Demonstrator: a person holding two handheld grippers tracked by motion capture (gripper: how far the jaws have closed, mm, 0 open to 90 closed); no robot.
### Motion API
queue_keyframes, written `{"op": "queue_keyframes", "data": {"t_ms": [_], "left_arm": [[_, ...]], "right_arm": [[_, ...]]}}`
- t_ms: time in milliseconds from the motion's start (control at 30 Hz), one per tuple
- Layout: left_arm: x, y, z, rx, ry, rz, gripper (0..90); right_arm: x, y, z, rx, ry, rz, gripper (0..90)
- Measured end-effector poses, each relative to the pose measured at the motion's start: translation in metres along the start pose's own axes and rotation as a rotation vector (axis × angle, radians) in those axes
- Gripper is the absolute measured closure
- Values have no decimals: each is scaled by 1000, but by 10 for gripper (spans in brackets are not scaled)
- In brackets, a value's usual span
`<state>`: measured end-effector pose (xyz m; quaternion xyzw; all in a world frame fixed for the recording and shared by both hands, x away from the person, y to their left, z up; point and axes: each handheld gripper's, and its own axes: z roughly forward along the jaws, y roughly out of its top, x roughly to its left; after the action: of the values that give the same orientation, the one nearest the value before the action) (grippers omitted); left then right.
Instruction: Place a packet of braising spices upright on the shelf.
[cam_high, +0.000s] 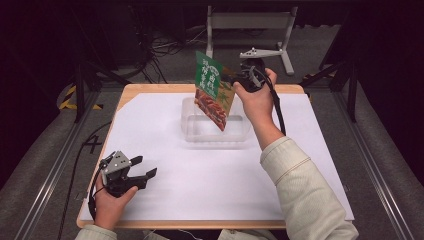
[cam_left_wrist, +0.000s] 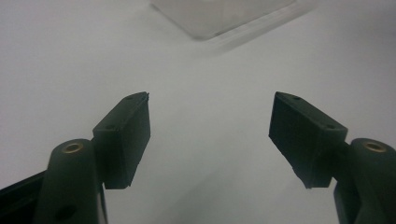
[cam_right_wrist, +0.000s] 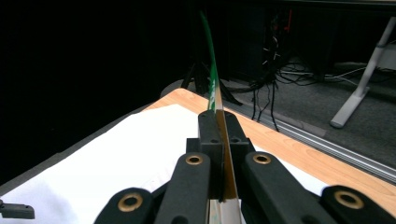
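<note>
Right gripper (cam_high: 239, 79) had its jaws clamped on the snack packet (cam_high: 212, 90), which hung long-axis down above the clear container (cam_high: 216, 131) on the tabletop (cam_high: 165, 145), while left gripper (cam_high: 142, 167) sat far off, jaws wide, empty.

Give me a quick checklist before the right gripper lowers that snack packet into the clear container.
1. Right gripper jaws clamped on the snack packet: ok.
2. Packet held above the clear container: ok.
3. Packet's lower corner aimed into the container's opening: ok.
4. Container free of other items: cannot tell, its walls are see-through and the packet hides part.
5. Left gripper apart from the container, jaws open with nothing between them: ok.
6. Container resting flat on the white sheet: ok.
</note>
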<state>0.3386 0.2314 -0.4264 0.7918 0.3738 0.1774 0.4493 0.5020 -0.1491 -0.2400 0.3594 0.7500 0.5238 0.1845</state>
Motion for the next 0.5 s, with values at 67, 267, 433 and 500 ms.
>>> {"op": "queue_keyframes", "data": {"t_ms": [67,267,433,500], "left_arm": [[0,0,0,1,-2,3,300],[0,0,0,0,-4,3,300],[0,0,0,-1,-2,-2,300],[1,0,0,0,-1,3,300]], "right_arm": [[1,0,-1,3,-9,-8,900],[3,-5,3,11,-19,-14,900],[1,-11,9,20,-14,-5,900],[1,-13,11,24,-10,2,900]]}}
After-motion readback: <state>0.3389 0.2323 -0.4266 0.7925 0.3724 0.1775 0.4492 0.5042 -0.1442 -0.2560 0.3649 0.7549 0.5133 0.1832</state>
